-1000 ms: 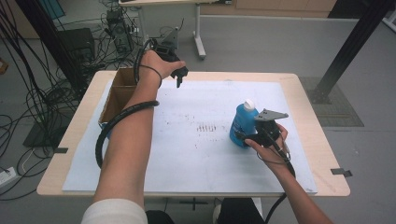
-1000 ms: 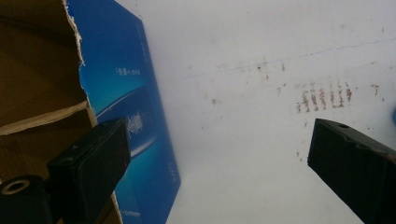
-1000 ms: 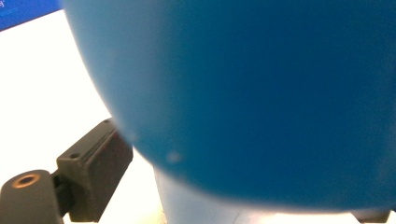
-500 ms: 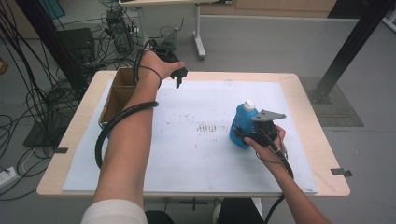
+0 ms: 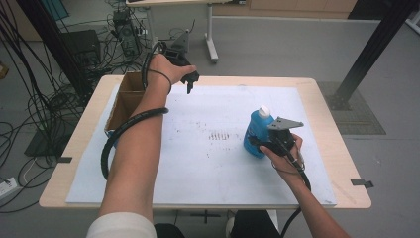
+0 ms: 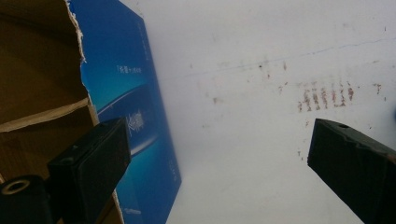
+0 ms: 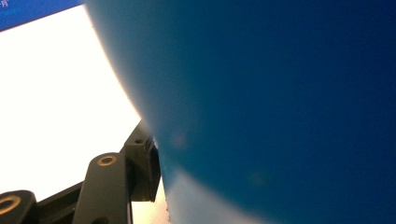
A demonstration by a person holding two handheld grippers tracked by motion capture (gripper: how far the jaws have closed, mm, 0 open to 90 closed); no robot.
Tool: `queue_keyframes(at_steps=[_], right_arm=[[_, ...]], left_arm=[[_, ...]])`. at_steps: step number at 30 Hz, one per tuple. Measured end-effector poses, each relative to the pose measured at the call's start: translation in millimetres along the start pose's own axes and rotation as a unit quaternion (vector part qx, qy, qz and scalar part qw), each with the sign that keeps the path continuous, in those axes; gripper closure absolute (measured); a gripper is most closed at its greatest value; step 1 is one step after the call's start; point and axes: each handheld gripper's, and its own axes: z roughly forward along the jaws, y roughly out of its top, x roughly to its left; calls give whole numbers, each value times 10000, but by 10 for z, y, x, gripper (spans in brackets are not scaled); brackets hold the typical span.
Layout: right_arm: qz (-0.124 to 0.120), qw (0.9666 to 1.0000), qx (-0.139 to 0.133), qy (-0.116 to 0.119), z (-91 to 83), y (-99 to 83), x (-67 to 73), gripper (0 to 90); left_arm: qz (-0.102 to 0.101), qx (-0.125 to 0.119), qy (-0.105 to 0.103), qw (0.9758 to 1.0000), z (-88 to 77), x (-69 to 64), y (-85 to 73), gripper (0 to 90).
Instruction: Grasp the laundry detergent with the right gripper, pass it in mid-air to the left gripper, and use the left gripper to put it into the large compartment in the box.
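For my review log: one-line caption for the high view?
Right gripper, jaws just closing, grips upright blue bottle; left gripper hangs open beside cardboard box.

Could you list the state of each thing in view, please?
Bottle: upright on the table, white cap on, gripped low on its side.
Right gripper: jaws have just been closing, now clamped on the bottle.
Left gripper: open, holding nothing, near the box.
Box: open on top.

A: High view: even, diffuse overhead lighting; soft shadows under the forearms; sharp at centre, slight bending at the edges.

B: Right gripper view: blue bottle point(image 7: 280, 93) blurred, too close; upper left overexposed white. Left gripper view: jaws soft, lower centre hazy.
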Motion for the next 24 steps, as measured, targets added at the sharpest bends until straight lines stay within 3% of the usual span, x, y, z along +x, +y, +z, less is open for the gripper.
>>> queue_keyframes(at_steps=[24], right_arm=[[-9, 10000, -22, 26, -1, -5, -7, 412]], left_arm=[[18, -1, 37, 10000, -18, -14, 2, 64]])
